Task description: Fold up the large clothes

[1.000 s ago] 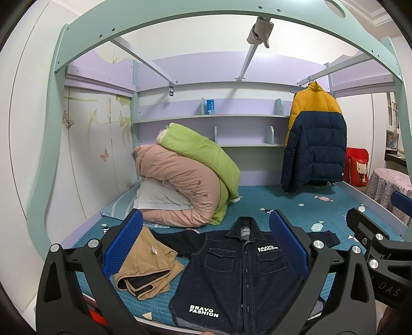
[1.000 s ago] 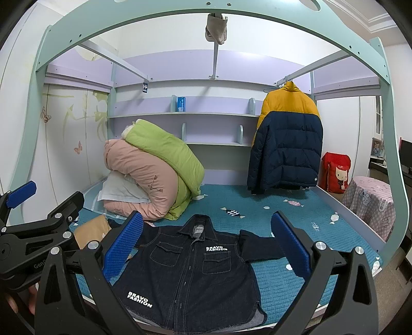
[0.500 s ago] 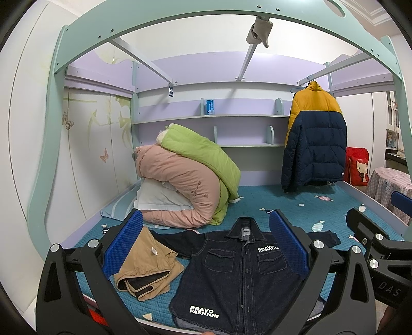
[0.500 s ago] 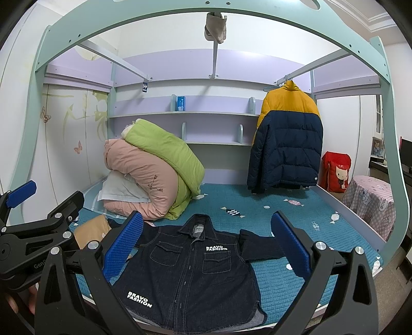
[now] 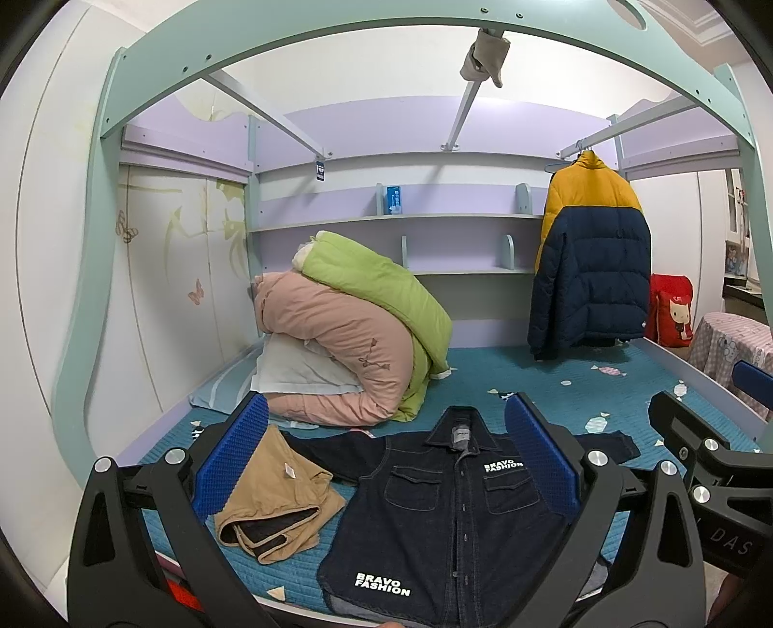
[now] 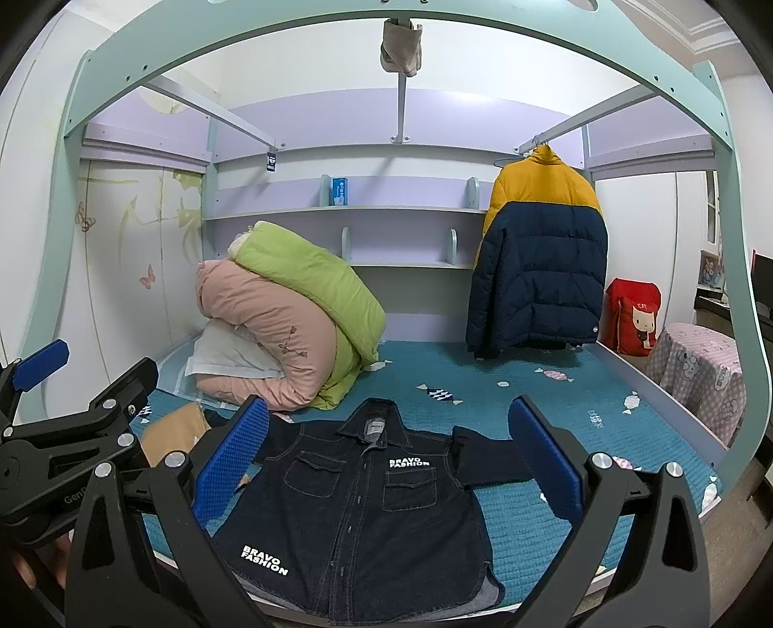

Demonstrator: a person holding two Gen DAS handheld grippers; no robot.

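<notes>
A dark denim shirt (image 5: 449, 521) (image 6: 367, 512) with white "BRAVO FASHION" lettering lies spread flat, front up, near the front edge of the teal bed mat (image 5: 541, 386) (image 6: 531, 415). Both its sleeves stretch out sideways. My left gripper (image 5: 381, 459) hovers open in front of the bed, its blue pads wide apart, empty. My right gripper (image 6: 386, 459) is likewise open and empty, held back from the shirt. Each gripper shows at the edge of the other's view.
A folded tan garment (image 5: 275, 497) (image 6: 174, 435) lies left of the shirt. Rolled pink and green quilts (image 5: 348, 338) (image 6: 290, 328) fill the back left. A yellow and navy puffer jacket (image 5: 589, 261) (image 6: 541, 256) hangs at the back right. The bed frame (image 5: 386, 29) arches overhead.
</notes>
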